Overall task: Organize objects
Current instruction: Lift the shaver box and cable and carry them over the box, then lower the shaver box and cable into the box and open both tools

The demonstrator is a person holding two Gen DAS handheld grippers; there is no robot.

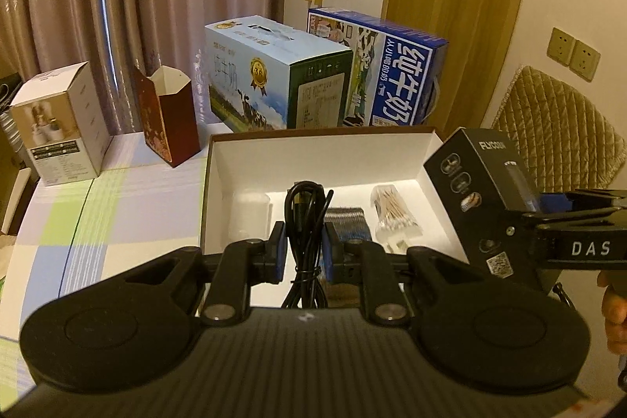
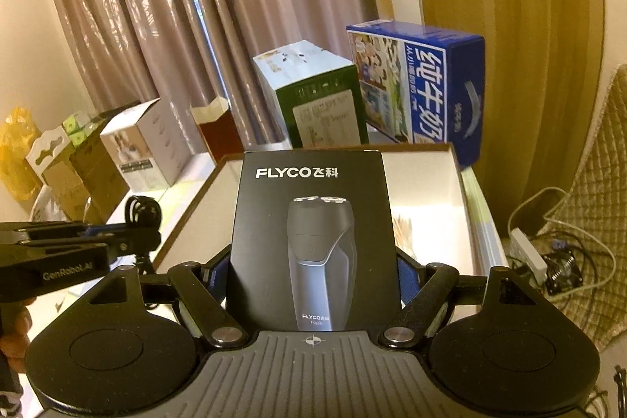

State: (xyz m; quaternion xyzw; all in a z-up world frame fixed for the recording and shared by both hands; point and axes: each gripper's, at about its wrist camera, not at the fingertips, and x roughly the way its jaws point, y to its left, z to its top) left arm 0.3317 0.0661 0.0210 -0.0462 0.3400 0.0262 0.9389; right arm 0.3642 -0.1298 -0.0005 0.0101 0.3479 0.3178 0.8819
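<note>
My left gripper (image 1: 305,241) is shut on a coiled black cable (image 1: 305,206), held just above the near edge of an open white box (image 1: 313,151) with a brown rim. In that box lie a pack of cotton swabs (image 1: 395,214), a clear container (image 1: 250,210) and a striped item (image 1: 347,222). My right gripper (image 2: 313,273) is shut on a black FLYCO shaver box (image 2: 313,241), held upright over the open box's (image 2: 423,175) near right side. The shaver box (image 1: 470,190) and right gripper (image 1: 529,210) show at the right of the left wrist view. The left gripper (image 2: 133,241) with the cable (image 2: 143,208) shows at the left of the right wrist view.
Behind the open box stand a light blue milk carton (image 1: 274,81) and a dark blue one (image 1: 392,73). A red paper box (image 1: 168,120) and a white appliance box (image 1: 58,128) stand on the checked tablecloth (image 1: 98,214). A cushioned chair (image 1: 548,128) is right; a power strip (image 2: 529,253) lies on the floor.
</note>
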